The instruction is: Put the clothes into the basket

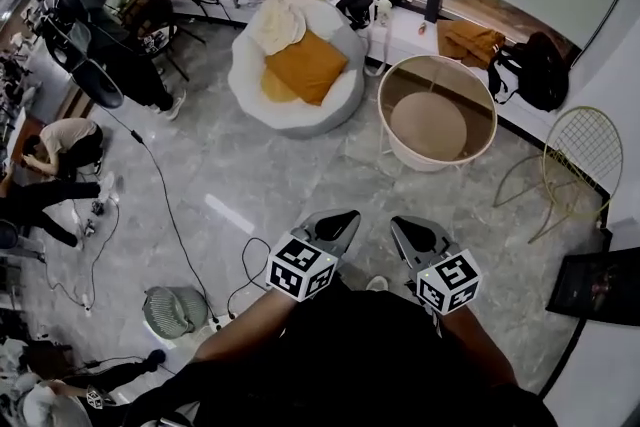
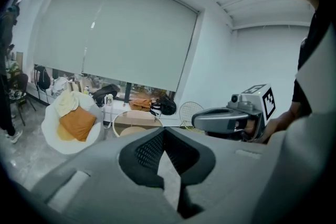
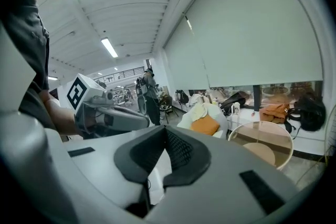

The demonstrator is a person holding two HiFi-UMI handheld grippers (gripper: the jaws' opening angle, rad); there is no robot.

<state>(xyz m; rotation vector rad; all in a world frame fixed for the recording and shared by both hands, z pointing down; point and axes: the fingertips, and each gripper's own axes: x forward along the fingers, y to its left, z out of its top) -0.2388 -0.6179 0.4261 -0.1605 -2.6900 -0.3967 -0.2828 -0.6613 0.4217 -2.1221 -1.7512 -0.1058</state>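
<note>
An orange cloth (image 1: 306,65) and a cream cloth (image 1: 277,25) lie on a white beanbag seat (image 1: 322,107) across the floor. To its right stands the round white basket (image 1: 398,127) with nothing visible inside it. My left gripper (image 1: 345,217) and right gripper (image 1: 402,225) hang side by side over the floor, short of both, each shut and holding nothing. The left gripper view shows its jaws (image 2: 164,131) closed tip to tip, with the orange cloth (image 2: 77,122) and basket (image 2: 137,119) beyond. In the right gripper view the gripper (image 3: 165,131) is also closed, facing the orange cloth (image 3: 206,125) and basket (image 3: 273,131).
A brown garment (image 1: 470,41) and dark bags (image 1: 535,67) sit on the window ledge. A yellow wire chair (image 1: 582,160) stands right of the basket. A small fan (image 1: 172,311) and cables (image 1: 165,205) lie on the floor at left, where people (image 1: 60,147) are standing and crouching.
</note>
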